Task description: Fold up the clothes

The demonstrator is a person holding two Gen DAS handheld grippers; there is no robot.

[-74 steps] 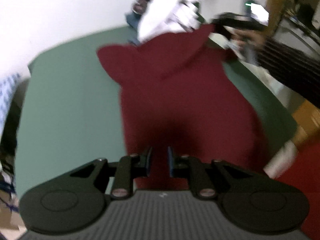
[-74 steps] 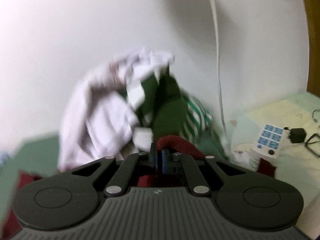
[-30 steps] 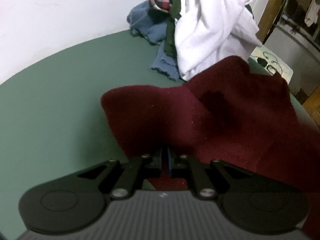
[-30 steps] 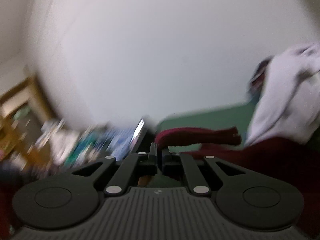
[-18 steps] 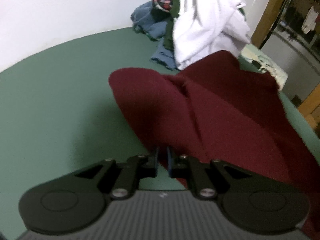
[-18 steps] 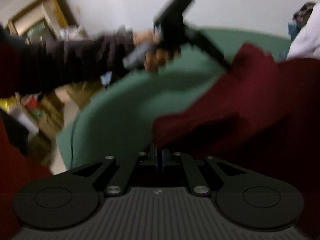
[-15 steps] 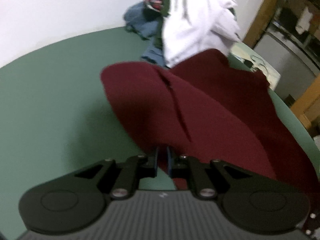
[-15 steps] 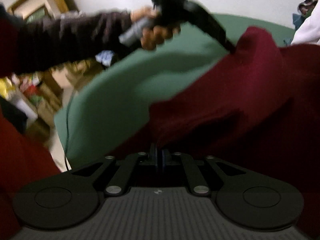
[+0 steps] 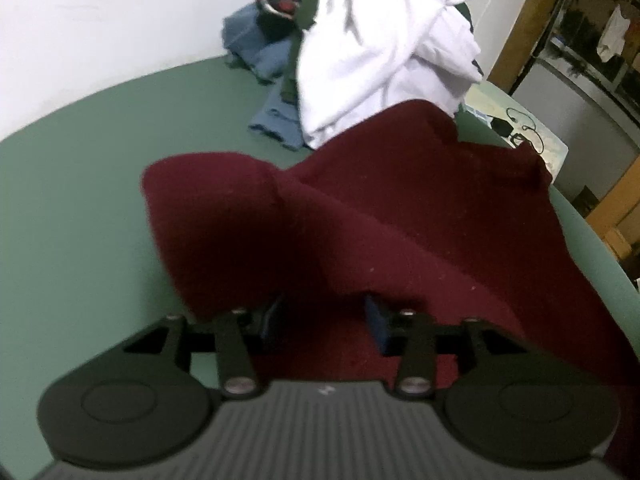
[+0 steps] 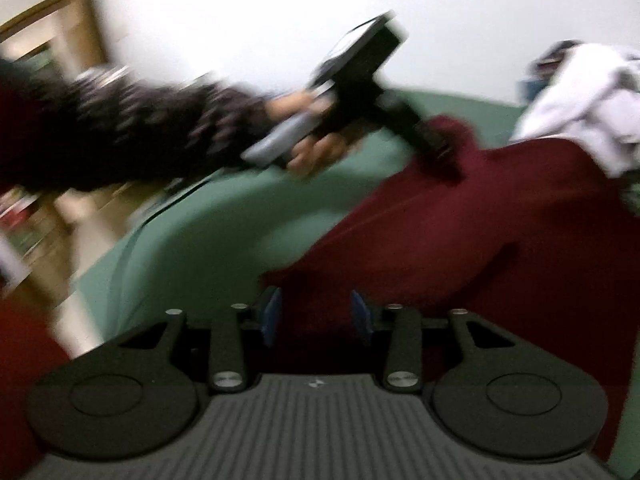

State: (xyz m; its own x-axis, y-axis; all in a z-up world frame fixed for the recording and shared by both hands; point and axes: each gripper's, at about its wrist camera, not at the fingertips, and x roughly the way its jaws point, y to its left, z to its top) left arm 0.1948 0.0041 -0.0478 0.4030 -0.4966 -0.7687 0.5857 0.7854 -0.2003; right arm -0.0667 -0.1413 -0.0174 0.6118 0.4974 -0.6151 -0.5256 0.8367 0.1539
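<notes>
both tongs, left (image 9: 326, 322) and right (image 10: 316, 316), clamped the dark red knit garment (image 9: 400, 232) a second ago; now their jaws are opening, releasing it onto the green counter (image 9: 80, 200), beside the white crumpled shirt (image 9: 384, 48).

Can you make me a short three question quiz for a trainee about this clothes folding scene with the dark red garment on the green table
1. True or false: the maroon garment lies on the green table.
2. Which item sits on top of the clothes pile at the table's far side? A) white garment B) yellow towel C) black jacket
3. Fill in: the blue pads of the left gripper and the right gripper stand ____ with maroon cloth between them.

Key: 1 true. 2 A. 3 apart; both grippers' jaws are opening, the pads no longer pressing the cloth.
</notes>
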